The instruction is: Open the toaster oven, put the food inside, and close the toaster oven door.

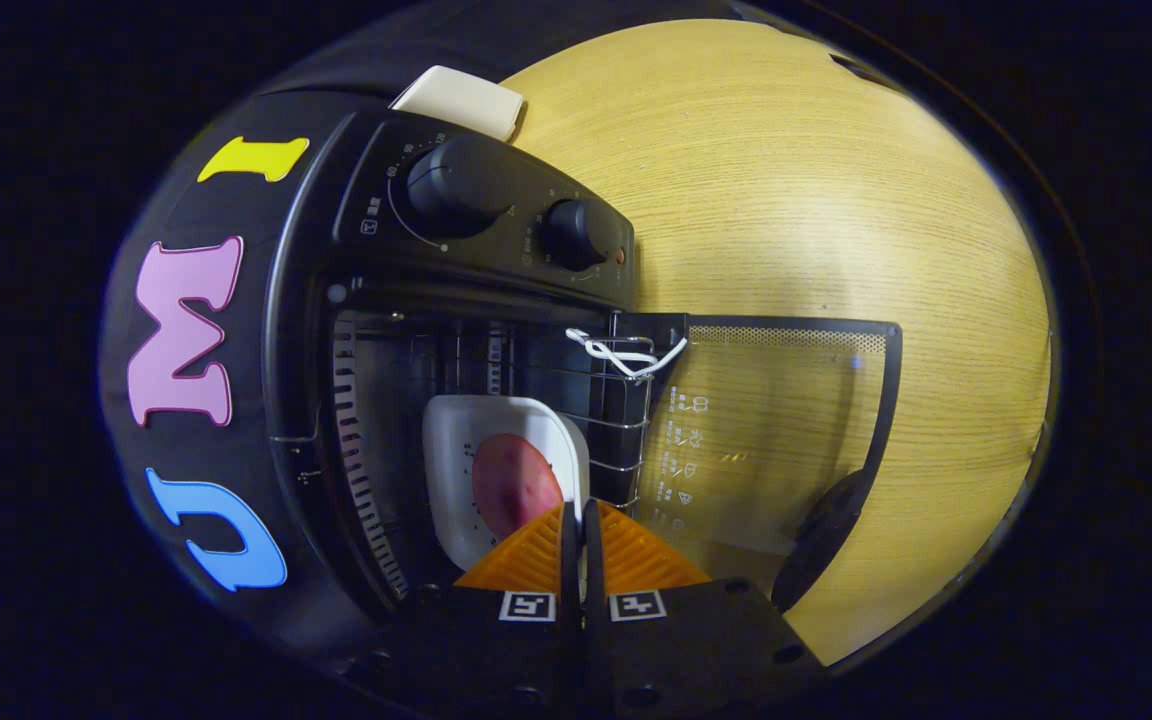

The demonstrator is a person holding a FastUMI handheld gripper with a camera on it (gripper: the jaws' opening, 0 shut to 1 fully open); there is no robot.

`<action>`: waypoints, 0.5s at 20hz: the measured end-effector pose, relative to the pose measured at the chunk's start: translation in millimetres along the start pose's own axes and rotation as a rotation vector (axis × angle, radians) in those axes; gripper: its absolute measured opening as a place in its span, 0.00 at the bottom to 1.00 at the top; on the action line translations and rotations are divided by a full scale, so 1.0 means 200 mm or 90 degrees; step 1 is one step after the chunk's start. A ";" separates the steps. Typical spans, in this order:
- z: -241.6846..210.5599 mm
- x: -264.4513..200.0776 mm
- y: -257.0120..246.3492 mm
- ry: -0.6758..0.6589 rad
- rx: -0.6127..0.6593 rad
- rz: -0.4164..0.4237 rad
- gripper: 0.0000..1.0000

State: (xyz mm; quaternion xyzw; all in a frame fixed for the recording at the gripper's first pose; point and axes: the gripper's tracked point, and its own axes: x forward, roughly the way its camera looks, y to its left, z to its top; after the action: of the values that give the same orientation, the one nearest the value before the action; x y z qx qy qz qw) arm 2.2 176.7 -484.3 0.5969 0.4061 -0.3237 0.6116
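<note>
Directly ahead of my hand-held gripper [576, 520], the toaster oven [456, 330] stands with its door [766, 430] swung fully open. I hold the fingers [526, 555] pressed together, with just a thin slit between them, and they appear to pinch the near rim of the white tray [496, 450]. I cannot confirm the contact exactly, because the fingertips cover that edge.

The tray sits inside the oven cavity, just beyond the fingertips, resting on the wire rack [616, 400]. On the tray lies one reddish, rounded piece of food [514, 485], touching the tray floor and partly hidden behind the fingertips.

The glass door extends out from the cavity to one side of the fingers, over the wooden tabletop [816, 180]. Its dark handle [821, 535] lies at the far edge of the door, near the gripper body. A white cord [626, 355] is looped on the rack at the corner where the door meets the cavity.

Beyond the cavity, two black control knobs [461, 185] sit side by side on the oven panel. A white flat object [461, 100] lies on the tabletop beyond the oven.
</note>
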 end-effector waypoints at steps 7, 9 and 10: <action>0.03 -0.06 0.08 0.043 0.052 0.069 0.66; 0.05 -0.11 0.06 0.065 0.045 0.076 0.83; 0.03 -0.16 0.04 0.087 0.030 0.076 0.93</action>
State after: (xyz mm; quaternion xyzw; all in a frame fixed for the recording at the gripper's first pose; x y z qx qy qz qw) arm -3.8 168.9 -452.9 0.6549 0.4029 -0.2546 0.5865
